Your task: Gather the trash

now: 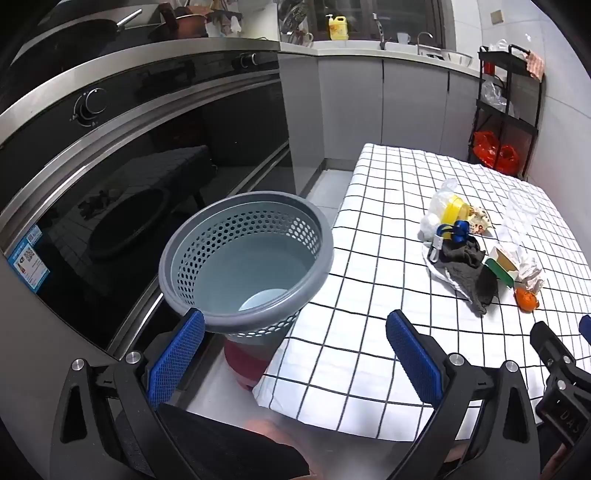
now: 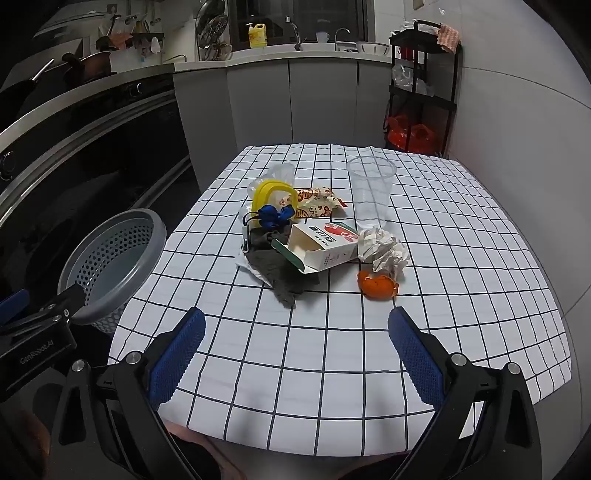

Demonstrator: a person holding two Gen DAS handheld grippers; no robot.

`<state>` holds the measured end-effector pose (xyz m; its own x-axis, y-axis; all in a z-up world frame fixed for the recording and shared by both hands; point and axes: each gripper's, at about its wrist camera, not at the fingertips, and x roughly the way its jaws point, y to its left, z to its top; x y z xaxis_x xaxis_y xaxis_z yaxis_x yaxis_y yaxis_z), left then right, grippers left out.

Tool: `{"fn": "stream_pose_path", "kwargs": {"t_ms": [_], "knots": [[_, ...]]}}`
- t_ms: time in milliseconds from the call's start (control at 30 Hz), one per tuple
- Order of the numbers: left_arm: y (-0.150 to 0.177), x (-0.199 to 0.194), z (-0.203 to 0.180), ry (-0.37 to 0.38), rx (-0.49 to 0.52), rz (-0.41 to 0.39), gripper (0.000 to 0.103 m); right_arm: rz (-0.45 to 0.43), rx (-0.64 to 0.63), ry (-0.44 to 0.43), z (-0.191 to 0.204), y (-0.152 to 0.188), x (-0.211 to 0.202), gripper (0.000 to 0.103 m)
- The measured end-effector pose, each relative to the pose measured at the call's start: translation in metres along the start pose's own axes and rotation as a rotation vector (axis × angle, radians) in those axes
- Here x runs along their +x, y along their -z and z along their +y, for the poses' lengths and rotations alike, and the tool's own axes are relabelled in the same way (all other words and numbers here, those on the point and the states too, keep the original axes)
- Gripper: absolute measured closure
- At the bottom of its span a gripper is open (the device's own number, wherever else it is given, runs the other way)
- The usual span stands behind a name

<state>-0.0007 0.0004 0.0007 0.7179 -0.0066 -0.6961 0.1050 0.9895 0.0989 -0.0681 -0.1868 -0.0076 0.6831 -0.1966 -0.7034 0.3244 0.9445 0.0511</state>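
A grey perforated waste basket (image 1: 243, 254) stands on a red stool left of the table; it also shows in the right wrist view (image 2: 114, 266). Trash lies piled on the checked tablecloth (image 2: 332, 332): an open white carton (image 2: 325, 247), crumpled paper (image 2: 384, 251), orange peel (image 2: 378, 284), a grey rag (image 2: 280, 273), a snack wrapper (image 2: 317, 199), a yellow lid (image 2: 269, 195) and a clear plastic cup (image 2: 371, 192). My left gripper (image 1: 295, 354) is open and empty by the basket's near rim. My right gripper (image 2: 295, 350) is open and empty over the table's near part, short of the pile.
A black oven front (image 1: 129, 184) fills the left side. Grey cabinets and a counter with a yellow bottle (image 2: 257, 35) run along the back. A black shelf rack (image 2: 424, 92) with red bags stands at the back right.
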Motion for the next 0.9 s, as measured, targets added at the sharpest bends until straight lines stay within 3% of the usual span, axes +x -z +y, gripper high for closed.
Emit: {"fn": "stream_pose_path", "kwargs": {"t_ms": [367,433,900], "knots": [[0.001,-0.014,-0.012,-0.018,0.005,0.006,0.006,-0.005,-0.012,-0.006,0.008,0.000,-0.008,0.008],[0.002,-0.009,-0.021,0.020,0.022,0.003,0.006,-0.005,-0.011,-0.007,0.006,-0.002,-0.006,0.008],[0.003,-0.013,-0.027,0.020,0.029,-0.003,0.006,-0.016,-0.008,-0.014,0.003,0.000,-0.008,0.008]]}}
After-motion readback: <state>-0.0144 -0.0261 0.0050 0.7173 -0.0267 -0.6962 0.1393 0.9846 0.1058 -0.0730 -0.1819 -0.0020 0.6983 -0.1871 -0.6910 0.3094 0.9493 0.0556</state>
